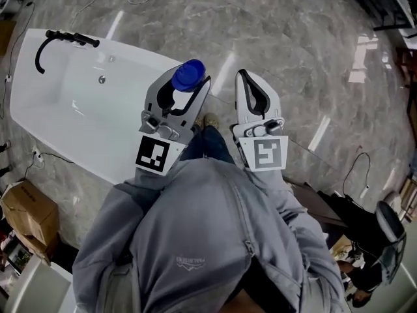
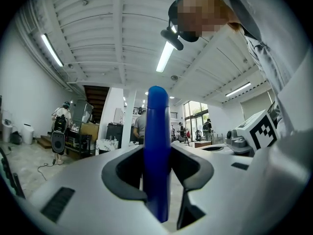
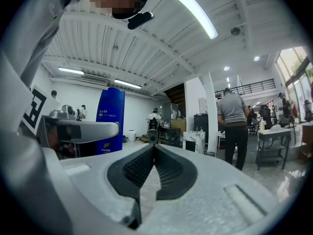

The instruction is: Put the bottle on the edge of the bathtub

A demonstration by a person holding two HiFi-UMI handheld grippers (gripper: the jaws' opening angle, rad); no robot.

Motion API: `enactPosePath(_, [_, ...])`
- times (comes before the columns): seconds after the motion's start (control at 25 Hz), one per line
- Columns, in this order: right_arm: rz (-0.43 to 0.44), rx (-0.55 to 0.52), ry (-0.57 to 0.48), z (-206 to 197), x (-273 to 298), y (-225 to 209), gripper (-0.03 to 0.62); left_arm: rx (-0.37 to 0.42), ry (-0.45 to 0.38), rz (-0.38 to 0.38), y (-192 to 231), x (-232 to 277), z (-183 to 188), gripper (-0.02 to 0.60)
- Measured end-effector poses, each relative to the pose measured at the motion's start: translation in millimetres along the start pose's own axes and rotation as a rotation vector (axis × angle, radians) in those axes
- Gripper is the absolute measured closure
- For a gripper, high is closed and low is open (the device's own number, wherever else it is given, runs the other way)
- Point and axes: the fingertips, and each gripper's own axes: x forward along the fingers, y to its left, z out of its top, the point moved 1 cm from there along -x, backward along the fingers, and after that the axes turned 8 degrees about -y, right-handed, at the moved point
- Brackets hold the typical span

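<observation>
Left gripper (image 1: 189, 83) clamping bottle (image 1: 189, 74), bathtub (image 1: 65, 113) edge near

- An open studio or workshop hall, not a home bathroom — the white freestanding bathtub (image 1: 75, 109), with its black faucet (image 1: 62, 40), stands alone on a marble-look floor (image 1: 280, 25).
- Beside the bathtub: a cardboard box (image 1: 29, 210) and loose cables (image 1: 37, 156).
- Overhead — a ribbed ceiling with tube lights (image 2: 166, 55); further off, a staircase (image 2: 95, 94) and people among carts (image 3: 274, 143).

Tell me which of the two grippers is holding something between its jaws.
The left gripper: its jaws are clamped on the blue bottle. The right gripper has its jaws closed together with nothing between them.
</observation>
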Motion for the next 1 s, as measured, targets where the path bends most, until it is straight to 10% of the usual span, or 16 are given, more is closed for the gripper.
enactPosePath(1.0, [0.260, 0.016, 0.010, -116, 96, 56, 0.591, 0.090, -0.031, 0.172, 114, -30, -97, 0.425])
